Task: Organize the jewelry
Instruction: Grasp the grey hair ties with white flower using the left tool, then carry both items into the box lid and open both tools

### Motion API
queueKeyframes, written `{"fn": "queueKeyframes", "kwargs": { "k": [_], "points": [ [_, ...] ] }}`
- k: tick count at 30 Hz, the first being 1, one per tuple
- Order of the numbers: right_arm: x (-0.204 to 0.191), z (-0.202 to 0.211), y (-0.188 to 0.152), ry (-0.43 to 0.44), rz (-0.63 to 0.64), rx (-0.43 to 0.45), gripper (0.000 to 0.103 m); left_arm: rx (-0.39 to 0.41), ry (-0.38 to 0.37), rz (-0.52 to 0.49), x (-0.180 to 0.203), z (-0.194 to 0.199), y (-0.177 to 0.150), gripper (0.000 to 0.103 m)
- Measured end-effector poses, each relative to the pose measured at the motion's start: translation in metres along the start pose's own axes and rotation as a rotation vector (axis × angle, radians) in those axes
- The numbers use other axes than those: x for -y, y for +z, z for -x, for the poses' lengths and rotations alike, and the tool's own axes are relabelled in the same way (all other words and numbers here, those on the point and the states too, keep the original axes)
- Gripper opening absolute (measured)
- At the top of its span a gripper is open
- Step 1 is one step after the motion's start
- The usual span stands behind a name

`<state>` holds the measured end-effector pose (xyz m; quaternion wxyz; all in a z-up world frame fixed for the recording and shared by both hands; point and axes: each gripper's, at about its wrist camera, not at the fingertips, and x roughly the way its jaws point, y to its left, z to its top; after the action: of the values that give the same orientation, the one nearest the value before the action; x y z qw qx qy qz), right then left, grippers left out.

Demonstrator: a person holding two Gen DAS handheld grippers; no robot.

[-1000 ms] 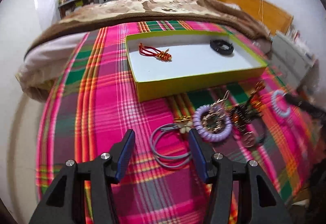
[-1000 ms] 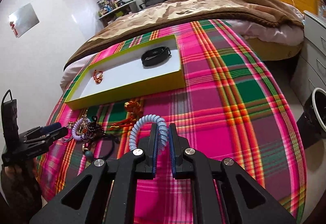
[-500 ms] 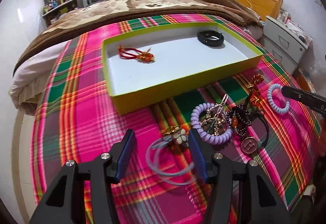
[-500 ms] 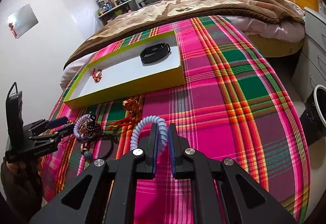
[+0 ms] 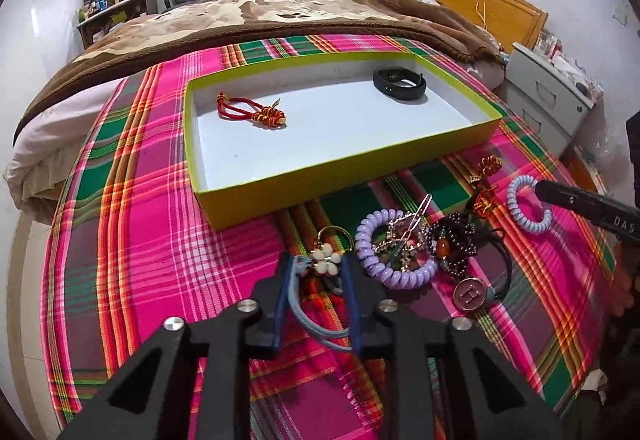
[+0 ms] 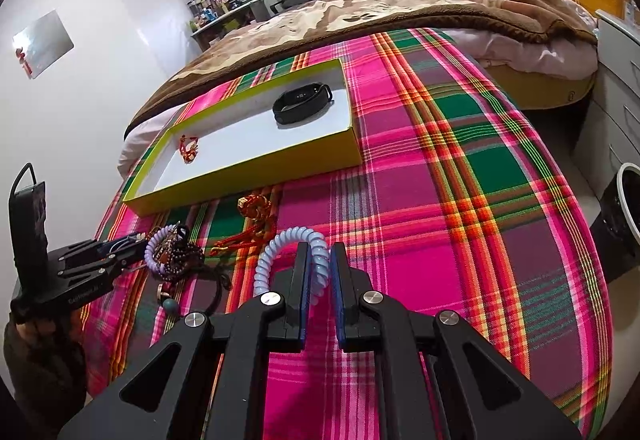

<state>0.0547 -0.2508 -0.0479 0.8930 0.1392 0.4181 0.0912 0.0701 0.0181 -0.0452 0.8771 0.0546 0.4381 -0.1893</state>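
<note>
My left gripper (image 5: 317,272) is closing, and its blue pads squeeze the grey cord bracelet (image 5: 316,324) with a white flower charm (image 5: 325,263) on the plaid cover. My right gripper (image 6: 320,256) is shut on a pale blue spiral hair tie (image 6: 276,252), also seen in the left wrist view (image 5: 520,215). A purple spiral tie (image 5: 368,240), dark beads (image 5: 452,244), an H charm (image 5: 468,294) and a red-gold knot (image 5: 486,179) lie in a pile between the grippers. The yellow-green box (image 5: 340,167) holds a red cord bracelet (image 5: 252,111) and a black band (image 5: 400,83).
A brown blanket (image 5: 320,11) covers the bed behind the box. A grey drawer unit (image 5: 548,95) stands at the right, and a black bin (image 6: 624,215) sits on the floor beyond the bed's right edge. The plaid cover (image 6: 460,199) stretches to the right of the box.
The left gripper's jaws have come together from wide apart onto the grey cord bracelet, after tipping slightly. The right gripper has kept still with the pale blue tie.
</note>
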Motion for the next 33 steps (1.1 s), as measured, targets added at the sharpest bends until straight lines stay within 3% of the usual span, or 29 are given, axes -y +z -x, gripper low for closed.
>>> {"fn": "queueKeyframes", "kwargs": {
  "k": [20, 33],
  "points": [
    [-0.009, 0.009, 0.006, 0.013, 0.025, 0.027, 0.010, 0.065, 0.013, 0.077, -0.012, 0.022, 0.001, 0.019],
    [-0.041, 0.005, 0.058, 0.034, 0.136, 0.074, 0.010, 0.146, 0.019, 0.110, -0.025, 0.040, 0.039, 0.019]
  ]
}}
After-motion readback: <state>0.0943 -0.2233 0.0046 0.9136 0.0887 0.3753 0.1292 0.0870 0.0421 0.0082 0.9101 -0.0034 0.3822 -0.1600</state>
